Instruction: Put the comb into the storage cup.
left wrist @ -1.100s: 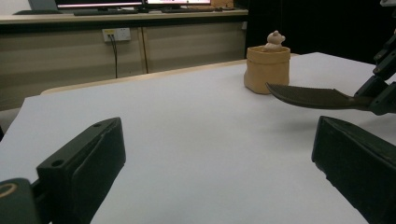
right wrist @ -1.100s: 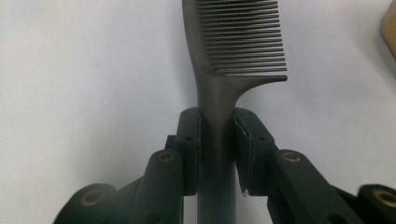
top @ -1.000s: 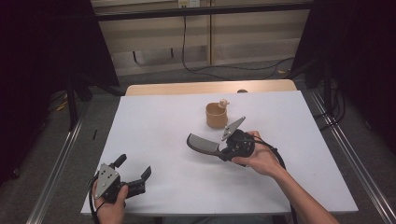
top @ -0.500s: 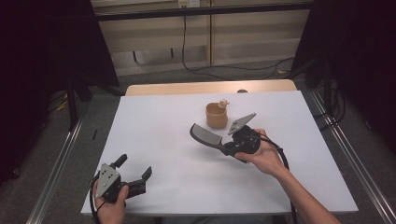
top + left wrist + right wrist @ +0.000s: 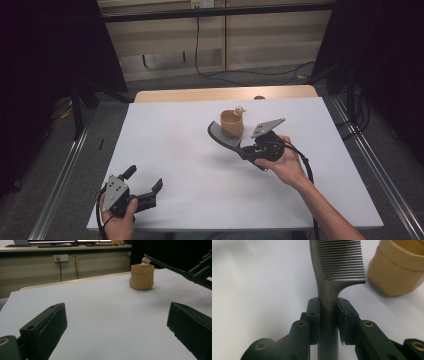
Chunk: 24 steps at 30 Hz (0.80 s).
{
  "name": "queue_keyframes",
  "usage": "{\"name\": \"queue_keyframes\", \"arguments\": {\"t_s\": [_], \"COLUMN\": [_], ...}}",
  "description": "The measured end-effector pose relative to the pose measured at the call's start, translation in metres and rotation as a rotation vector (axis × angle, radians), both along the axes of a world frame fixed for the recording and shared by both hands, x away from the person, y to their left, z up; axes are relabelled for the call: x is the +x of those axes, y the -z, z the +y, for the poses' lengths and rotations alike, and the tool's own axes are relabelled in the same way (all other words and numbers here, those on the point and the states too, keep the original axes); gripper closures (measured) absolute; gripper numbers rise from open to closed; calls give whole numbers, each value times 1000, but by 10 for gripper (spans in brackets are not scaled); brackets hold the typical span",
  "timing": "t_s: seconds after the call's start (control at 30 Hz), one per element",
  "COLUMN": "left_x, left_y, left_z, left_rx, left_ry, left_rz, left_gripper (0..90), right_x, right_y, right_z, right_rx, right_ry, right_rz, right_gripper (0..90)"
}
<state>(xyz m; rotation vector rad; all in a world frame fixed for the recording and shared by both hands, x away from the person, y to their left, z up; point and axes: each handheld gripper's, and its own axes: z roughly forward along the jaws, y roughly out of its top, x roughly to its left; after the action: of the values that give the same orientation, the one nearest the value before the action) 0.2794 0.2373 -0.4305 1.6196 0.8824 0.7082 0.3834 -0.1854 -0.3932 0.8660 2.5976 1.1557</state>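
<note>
White paper covers the table (image 5: 180,150), and dark curtains stand at both sides of the room. On the paper stands a small tan pot (image 5: 232,123) with a small pale thing at its rim. The right gripper (image 5: 328,312) is closed tightly on the handle of a grey comb (image 5: 339,262), whose toothed end is held just beside the pot. The left gripper (image 5: 145,185) rests near the front left edge, jaws wide apart, holding nothing.
</note>
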Motion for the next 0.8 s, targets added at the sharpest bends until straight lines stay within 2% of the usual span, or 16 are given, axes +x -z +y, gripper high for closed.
{"name": "queue_keyframes", "arguments": {"t_s": [0.23, 0.3, 0.43, 0.8], "left_x": [0, 0, 1, 1], "left_y": [0, 0, 0, 0], "left_z": [0, 0, 0, 0], "left_rx": [-2, -1, -1, -1], "left_ry": [3, 3, 1, -5], "left_rz": [2, 2, 1, 1], "left_gripper": [29, 28, 28, 29], "right_x": [1, 1, 1, 7], "right_y": [-4, -6, -8, -15], "right_z": [-5, -8, -10, -11], "right_rx": [73, 95, 121, 165], "right_ry": [44, 61, 74, 66], "right_rz": [-28, -52, -68, -77], "right_gripper": [725, 725, 725, 725]}}
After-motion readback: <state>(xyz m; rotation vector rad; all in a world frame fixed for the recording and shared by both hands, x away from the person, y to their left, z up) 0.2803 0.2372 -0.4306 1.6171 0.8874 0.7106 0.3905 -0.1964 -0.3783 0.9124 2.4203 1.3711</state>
